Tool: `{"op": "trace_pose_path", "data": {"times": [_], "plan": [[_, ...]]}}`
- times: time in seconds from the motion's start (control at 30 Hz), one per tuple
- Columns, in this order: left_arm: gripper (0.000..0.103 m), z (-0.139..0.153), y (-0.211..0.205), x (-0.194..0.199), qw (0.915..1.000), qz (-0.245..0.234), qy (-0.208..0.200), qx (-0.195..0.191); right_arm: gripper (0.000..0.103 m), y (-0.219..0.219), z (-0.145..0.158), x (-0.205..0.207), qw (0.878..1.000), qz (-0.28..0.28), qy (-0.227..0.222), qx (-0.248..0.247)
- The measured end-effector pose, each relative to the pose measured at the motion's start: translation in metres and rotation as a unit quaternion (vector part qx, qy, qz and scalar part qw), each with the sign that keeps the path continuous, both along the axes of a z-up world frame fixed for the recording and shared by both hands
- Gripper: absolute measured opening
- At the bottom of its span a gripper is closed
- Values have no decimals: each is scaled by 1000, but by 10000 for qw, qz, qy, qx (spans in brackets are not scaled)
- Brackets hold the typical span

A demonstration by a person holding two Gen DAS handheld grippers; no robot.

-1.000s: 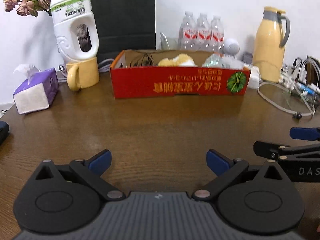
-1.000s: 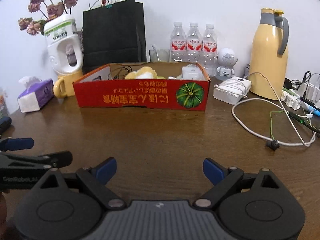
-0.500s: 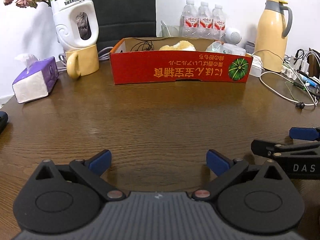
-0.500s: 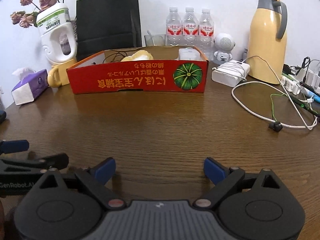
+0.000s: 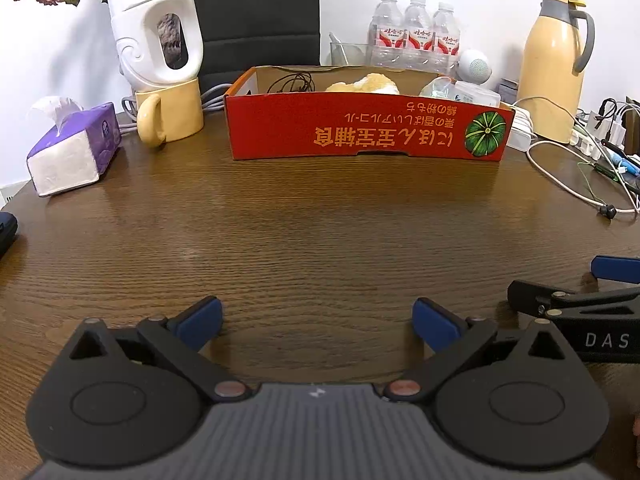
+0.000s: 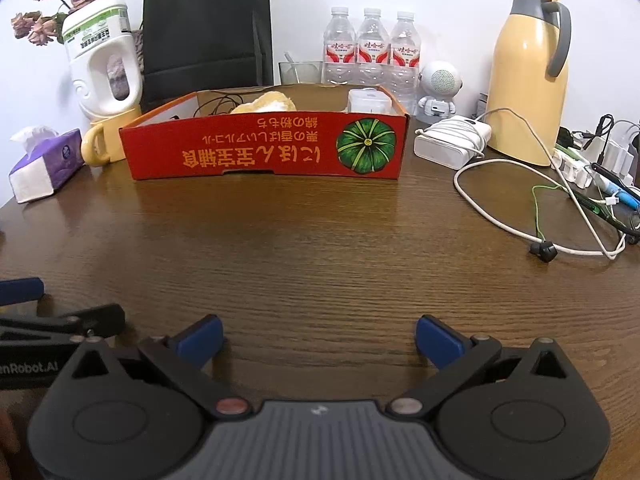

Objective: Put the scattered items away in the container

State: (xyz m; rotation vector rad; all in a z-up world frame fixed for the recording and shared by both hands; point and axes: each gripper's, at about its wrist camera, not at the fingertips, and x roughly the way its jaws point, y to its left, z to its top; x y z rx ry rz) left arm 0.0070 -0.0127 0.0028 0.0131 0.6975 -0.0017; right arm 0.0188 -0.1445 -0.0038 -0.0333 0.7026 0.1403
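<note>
Brown wood table (image 5: 320, 232) fills most of both views, and it is the biggest thing. A red box (image 5: 366, 132) sits at the far side of it, with a green pumpkin picture (image 6: 366, 148) on its front. Inside the box lie a yellow fluffy thing (image 5: 366, 83), a thin black cord (image 5: 292, 82) and a clear plastic pack (image 5: 460, 90). A black paper bag (image 6: 208, 32) stands behind the box, by the wall. A tall yellow jug (image 6: 528, 80) stands to the right of the box. A white bottle (image 5: 154, 28) rests on a yellow mug (image 5: 170, 118) to the left of the box. Three water bottles (image 6: 372, 50) stand in a row at the back. A purple tissue box (image 5: 76, 150) sits at the far left. A white charger block (image 6: 450, 142) lies just beside the box on the right, and its white cable (image 6: 520, 200) loops over the table. A small white robot toy (image 6: 438, 88) stands behind the charger.

The left gripper (image 5: 318, 316) hangs low over the near table, its blue tips spread wide with nothing between them. The right gripper (image 6: 318, 332) is next to it, spread wide too and holding nothing.
</note>
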Motion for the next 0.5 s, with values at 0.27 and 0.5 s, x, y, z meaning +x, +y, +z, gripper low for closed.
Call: {"op": "trace_pose_path", "data": {"times": [0.27,0.5], "plan": [[103,0,-2,1,10000,60,6,9,103,0,0,1,10000,9,1,-3],[103,0,-4,3,9999,98,10,19,103,0,0,1,10000,18,1,-1]]}}
